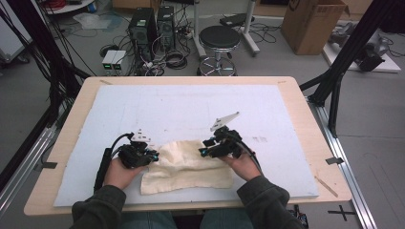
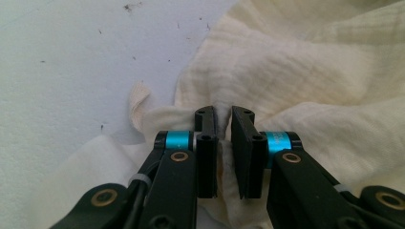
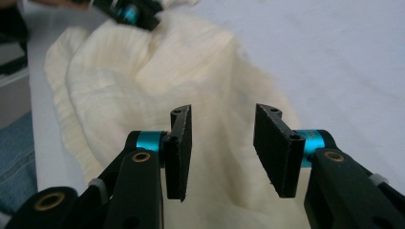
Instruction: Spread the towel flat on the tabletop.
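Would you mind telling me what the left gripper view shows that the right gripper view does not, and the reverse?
Left gripper view: the left gripper, its jaws nearly shut on a fold of the cloth, and a frayed corner on the white mat.
Right gripper view: the right gripper, jaws open above the cloth, and the left gripper far off at top left.
Both: the cloth and mat.

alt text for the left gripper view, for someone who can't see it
The left tongs, nearly closed, pinch a fold of a crumpled cream cloth. The cloth lies on a pale blue-white mat, which takes up the upper left of the view.
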`<state>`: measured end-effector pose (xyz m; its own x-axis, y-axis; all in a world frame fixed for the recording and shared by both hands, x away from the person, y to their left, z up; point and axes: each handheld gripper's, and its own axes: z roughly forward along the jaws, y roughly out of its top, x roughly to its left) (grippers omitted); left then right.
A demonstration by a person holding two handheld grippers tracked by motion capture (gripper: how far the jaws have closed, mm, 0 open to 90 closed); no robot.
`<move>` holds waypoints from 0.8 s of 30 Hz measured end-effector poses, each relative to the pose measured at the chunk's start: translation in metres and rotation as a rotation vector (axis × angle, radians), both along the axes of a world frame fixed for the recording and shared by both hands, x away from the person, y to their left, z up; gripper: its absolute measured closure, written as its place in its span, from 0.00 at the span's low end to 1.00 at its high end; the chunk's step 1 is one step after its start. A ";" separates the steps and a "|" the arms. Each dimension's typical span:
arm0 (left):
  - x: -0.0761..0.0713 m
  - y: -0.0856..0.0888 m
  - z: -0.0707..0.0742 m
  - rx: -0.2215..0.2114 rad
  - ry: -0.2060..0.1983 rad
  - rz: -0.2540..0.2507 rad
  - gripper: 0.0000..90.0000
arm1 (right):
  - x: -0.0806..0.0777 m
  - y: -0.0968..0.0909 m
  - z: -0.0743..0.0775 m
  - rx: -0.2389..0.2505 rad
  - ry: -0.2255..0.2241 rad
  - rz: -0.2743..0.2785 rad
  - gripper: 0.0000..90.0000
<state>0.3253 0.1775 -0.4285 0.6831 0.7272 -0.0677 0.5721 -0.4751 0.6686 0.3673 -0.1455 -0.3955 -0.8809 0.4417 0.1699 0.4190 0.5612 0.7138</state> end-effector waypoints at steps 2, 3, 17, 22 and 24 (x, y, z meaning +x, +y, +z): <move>0.001 0.001 0.000 -0.002 0.003 -0.003 0.89 | 0.006 -0.012 0.005 0.027 -0.001 -0.048 0.66; 0.001 0.001 0.000 -0.001 0.006 -0.005 0.89 | 0.010 -0.017 0.006 0.034 0.003 -0.072 0.67; 0.002 0.001 -0.002 -0.006 0.001 -0.006 0.88 | 0.028 0.012 -0.027 -0.207 0.062 -0.045 0.97; 0.002 0.001 -0.002 0.003 -0.015 -0.006 0.88 | 0.022 -0.013 -0.010 -0.195 0.001 -0.144 0.97; 0.003 0.001 -0.002 0.001 -0.017 -0.001 0.88 | 0.019 -0.030 -0.004 -0.192 -0.011 -0.188 0.97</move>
<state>0.3282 0.1782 -0.4304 0.6850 0.7265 -0.0552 0.5599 -0.4764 0.6778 0.3859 -0.1752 -0.3995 -0.7816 0.6211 0.0579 0.5216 0.5999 0.6066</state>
